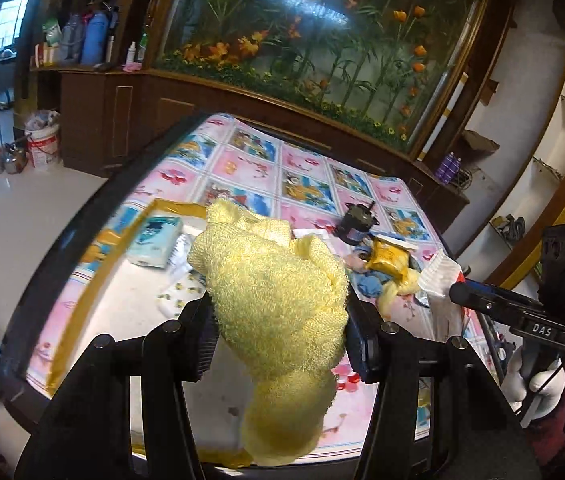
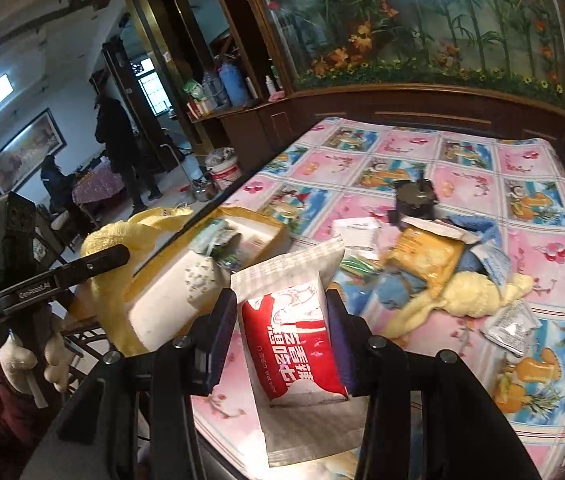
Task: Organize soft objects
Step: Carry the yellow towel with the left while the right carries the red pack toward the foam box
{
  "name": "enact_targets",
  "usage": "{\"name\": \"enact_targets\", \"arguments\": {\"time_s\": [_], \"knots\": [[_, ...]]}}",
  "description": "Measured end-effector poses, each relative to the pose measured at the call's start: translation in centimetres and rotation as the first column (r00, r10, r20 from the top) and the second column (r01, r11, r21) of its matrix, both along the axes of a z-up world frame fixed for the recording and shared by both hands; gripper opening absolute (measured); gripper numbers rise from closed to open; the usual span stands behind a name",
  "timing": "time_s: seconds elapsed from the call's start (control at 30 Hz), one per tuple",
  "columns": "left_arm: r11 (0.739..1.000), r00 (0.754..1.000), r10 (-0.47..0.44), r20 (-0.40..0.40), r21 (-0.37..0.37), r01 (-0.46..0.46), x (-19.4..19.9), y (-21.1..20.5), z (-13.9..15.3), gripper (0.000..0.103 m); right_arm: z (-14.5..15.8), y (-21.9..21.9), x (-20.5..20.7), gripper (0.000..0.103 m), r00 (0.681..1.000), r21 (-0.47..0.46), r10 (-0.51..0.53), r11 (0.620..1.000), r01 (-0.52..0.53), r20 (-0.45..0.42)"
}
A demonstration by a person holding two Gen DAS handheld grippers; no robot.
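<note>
Patterned cloth in pink and blue squares covers the surface (image 2: 462, 160) that stretches ahead of both our tongs, and beyond it we see a dark wooden cabinet (image 1: 130, 108) topped by a long glass tank (image 1: 322, 32) of artificial flowers. Ahead and to the left of our left tongs (image 1: 278, 332) lies a shallow yellow-rimmed box (image 1: 94, 280), white inside, with a pale blue tissue pack (image 1: 156, 242) and some small packets in it. Our left tongs are pinching a fluffy yellow towel (image 1: 278, 300); it bulges up between the pads and a tail of it hangs down below them, clear of the box. Our right tongs (image 2: 282, 340) are pinching a red and white wet-wipe pack (image 2: 294, 344), held upright above the near edge of the surface, its crimped top pointing away from us. Ahead and to the right of the right tongs sits a loose heap: a pale yellow cloth (image 2: 466, 296), a blue cloth (image 2: 482, 240), a yellow snack bag (image 2: 426, 256) lying on them, and a small silver sachet (image 2: 510, 324) just beside the pale cloth. Further ahead a small dark round object (image 2: 416, 200) stands on the surface. We can see a white-gloved hand (image 2: 26, 356) gripping the left tool's handle off to the left of the right tongs.
</note>
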State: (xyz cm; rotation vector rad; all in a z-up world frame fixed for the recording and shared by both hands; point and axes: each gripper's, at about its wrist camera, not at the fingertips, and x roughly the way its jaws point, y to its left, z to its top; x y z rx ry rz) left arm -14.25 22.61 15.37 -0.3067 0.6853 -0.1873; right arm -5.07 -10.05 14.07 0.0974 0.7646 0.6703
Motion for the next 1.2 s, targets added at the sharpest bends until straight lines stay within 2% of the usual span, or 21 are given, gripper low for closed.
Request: {"name": "enact_targets", "arguments": {"time_s": [0.17, 0.33, 0.47, 0.6, 0.67, 0.83, 0.97, 1.2], "knots": [[0.995, 0.996, 0.089, -0.004, 0.054, -0.089, 0.4, 3.5, -1.2, 0.053, 0.1, 5.1, 1.2, 0.044, 0.996, 0.076, 0.082, 0.994, -0.078, -0.046], [0.982, 0.987, 0.157, -0.026, 0.11, -0.153, 1.3, 5.7, -3.8, 0.053, -1.5, 10.9, 2.8, 0.044, 0.978, 0.133, 0.164, 0.98, -0.147, -0.125], [0.981, 0.981, 0.176, -0.076, 0.1, -0.168, 2.1, 7.2, -6.4, 0.053, -3.9, 15.0, 3.9, 0.045, 0.954, 0.153, 0.206, 0.973, -0.175, -0.218], [0.983, 0.977, 0.174, -0.121, 0.074, -0.166, 2.5, 7.8, -8.3, 0.053, -7.0, 17.9, 5.3, 0.045, 0.915, 0.185, 0.227, 0.967, -0.172, -0.334], [0.98, 0.973, 0.19, -0.133, 0.091, -0.179, 2.7, 7.8, -9.4, 0.053, -8.0, 18.8, 5.8, 0.045, 0.905, 0.174, 0.219, 0.971, -0.165, -0.363], [0.978, 0.966, 0.204, -0.162, 0.081, -0.193, 3.0, 8.1, -11.2, 0.054, -9.2, 20.2, 6.4, 0.046, 0.904, 0.126, 0.19, 0.98, -0.153, -0.383], [0.975, 0.965, 0.218, -0.149, 0.079, -0.208, 2.8, 8.0, -11.0, 0.055, -9.9, 20.9, 6.7, 0.046, 0.907, 0.061, 0.152, 0.988, -0.139, -0.393], [0.962, 0.956, 0.274, -0.109, 0.035, -0.272, 1.3, 8.8, -9.7, 0.057, -9.5, 21.5, 5.3, 0.047, 0.919, 0.043, 0.148, 0.989, -0.142, -0.365]]}}
